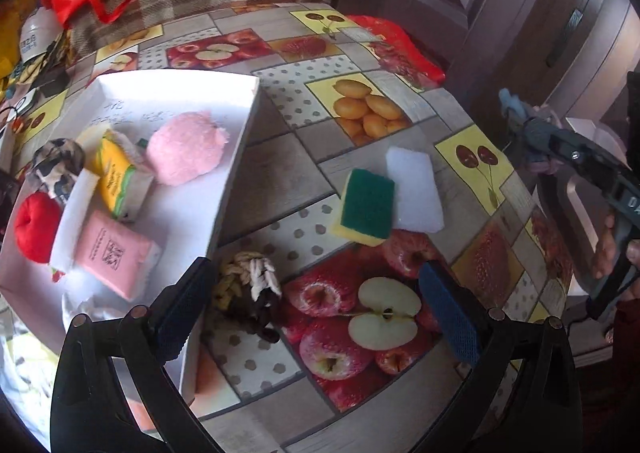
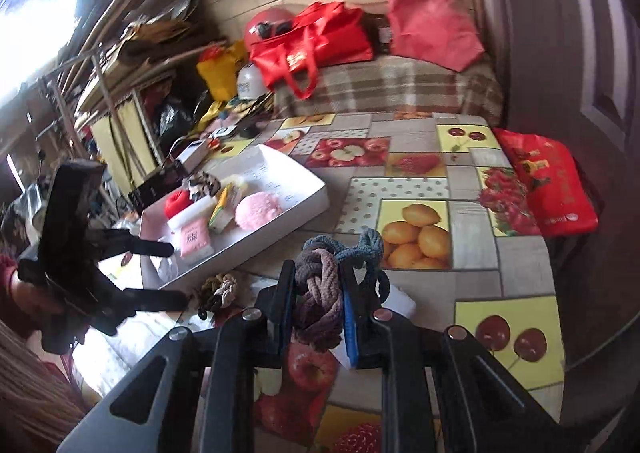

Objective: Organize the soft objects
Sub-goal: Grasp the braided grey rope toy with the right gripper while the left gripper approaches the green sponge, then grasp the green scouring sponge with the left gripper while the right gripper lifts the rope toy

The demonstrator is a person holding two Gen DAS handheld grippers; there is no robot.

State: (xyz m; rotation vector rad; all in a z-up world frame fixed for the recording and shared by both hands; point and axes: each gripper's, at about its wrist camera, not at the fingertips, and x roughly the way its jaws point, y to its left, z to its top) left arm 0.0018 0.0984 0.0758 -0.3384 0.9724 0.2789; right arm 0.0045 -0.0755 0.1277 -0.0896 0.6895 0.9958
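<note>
The left gripper (image 1: 316, 309) points steeply down with its jaws spread wide and nothing between them, while the right gripper (image 2: 320, 317), held in a hand (image 1: 612, 249) off to the side, has its jaws squeezed tight on a knotted rope (image 2: 320, 293) lifted off the surface (image 2: 472, 253).

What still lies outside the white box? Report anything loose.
Three soft things lie on the table beside the white box: a green-and-yellow sponge overlapping a white sponge, and a braided rope knot.
</note>
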